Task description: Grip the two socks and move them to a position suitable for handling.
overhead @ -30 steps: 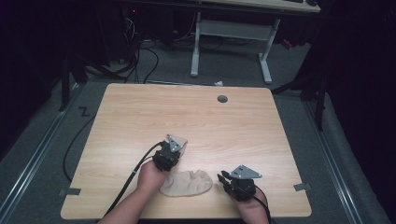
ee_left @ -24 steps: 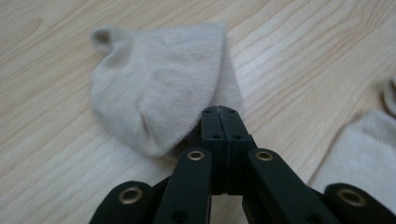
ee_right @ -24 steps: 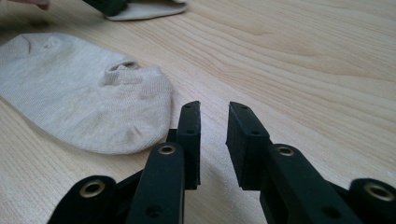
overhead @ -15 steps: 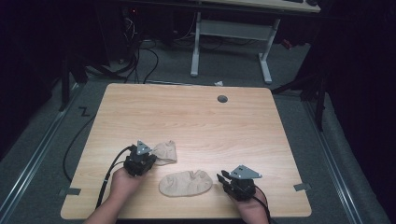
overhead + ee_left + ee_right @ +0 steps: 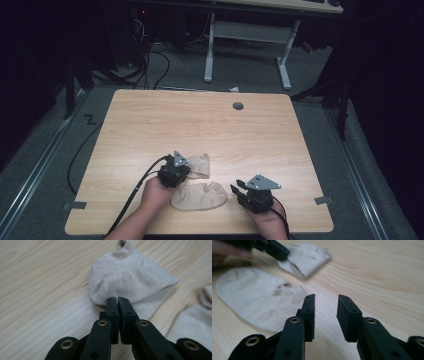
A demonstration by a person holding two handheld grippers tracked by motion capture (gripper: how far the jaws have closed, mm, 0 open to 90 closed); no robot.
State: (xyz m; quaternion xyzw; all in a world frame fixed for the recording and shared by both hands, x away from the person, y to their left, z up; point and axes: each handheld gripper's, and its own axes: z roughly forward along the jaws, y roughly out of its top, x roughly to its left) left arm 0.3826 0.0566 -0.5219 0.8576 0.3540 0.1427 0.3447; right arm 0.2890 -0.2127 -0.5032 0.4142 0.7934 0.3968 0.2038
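- Although carried toward the left edge of the table half a second ago, now back beside the flat sock [image 5: 199,196]: left gripper [image 5: 187,168] with the folded sock [image 5: 200,164] at its tips.
- Much the same place as 1 second ago, close to the front edge, a little left of the middle.
- Seen from the left gripper view: jaws just closed further, pressed nearly together on the near hem of the folded sock [image 5: 130,280], thin fabric pinched at the tips.
- Folded sock lying on the wood just behind the flat sock, apparently touching or almost so; exact contact hard to tell.
- Right gripper [image 5: 235,189] unmoved at the flat sock's right end, near the front edge toward the right corner.
- Jaws there just been opening, now well apart, nothing between them, only bare table [image 5: 387,277] ahead and the flat sock [image 5: 259,305] off to one side.
- Meaning for the work, as a judgement: 2 socks brought together for pairing, folded one about to be laid on or against its mate.
- Likely next: right gripper free to take the flat sock's end.
- Risk: thin pinch slipping off the hem.
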